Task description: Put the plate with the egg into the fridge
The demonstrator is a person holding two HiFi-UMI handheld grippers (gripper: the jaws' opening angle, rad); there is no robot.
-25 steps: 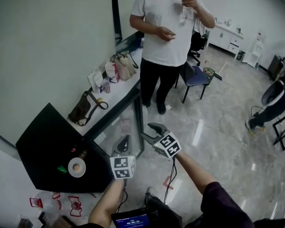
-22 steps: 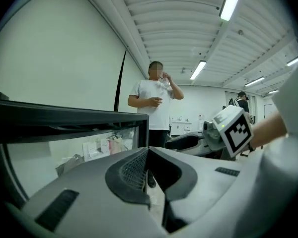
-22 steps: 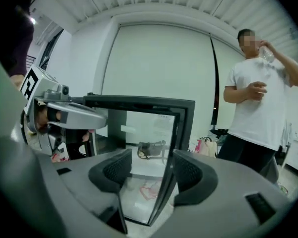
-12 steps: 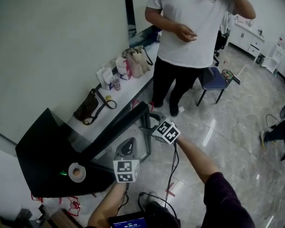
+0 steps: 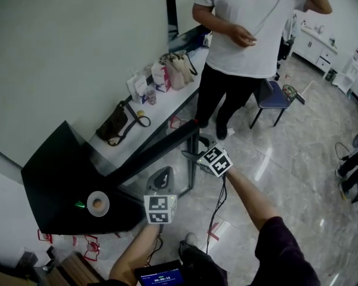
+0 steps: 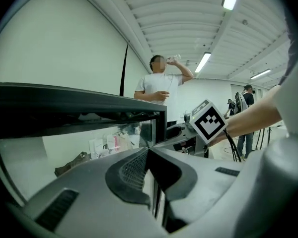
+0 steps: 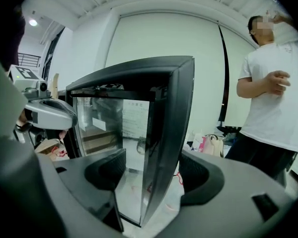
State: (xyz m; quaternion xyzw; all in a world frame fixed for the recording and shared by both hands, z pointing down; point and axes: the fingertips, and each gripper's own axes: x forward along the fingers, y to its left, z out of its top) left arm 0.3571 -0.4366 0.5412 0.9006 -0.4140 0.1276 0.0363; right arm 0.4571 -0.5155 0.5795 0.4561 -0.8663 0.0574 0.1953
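1. Grey polished floor lies open to the right of the black cabinet fridge. The standing person in a white shirt and the blue chair are well apart from the working area.
2. The fridge's black-framed glass door stands swung outward, near the white side table that carries bags. Risk: a wider swing would probably bring the door frame against that table.
3. The right gripper has its jaws spread wide, with the door's free edge between them and not clamped. Risk: the edge could slip out of the gap if the gripper twists, letting the door drift.
4. The left gripper has its jaws closed together on nothing, beside the fridge's front corner. Risk: it must open before taking the plate, and the fridge's top edge crowds its approach.
5. The white round plate with the brownish egg rests on the fridge's black top, not yet inside. Risk: a jolt to the fridge or a tilted lift could roll the egg off.
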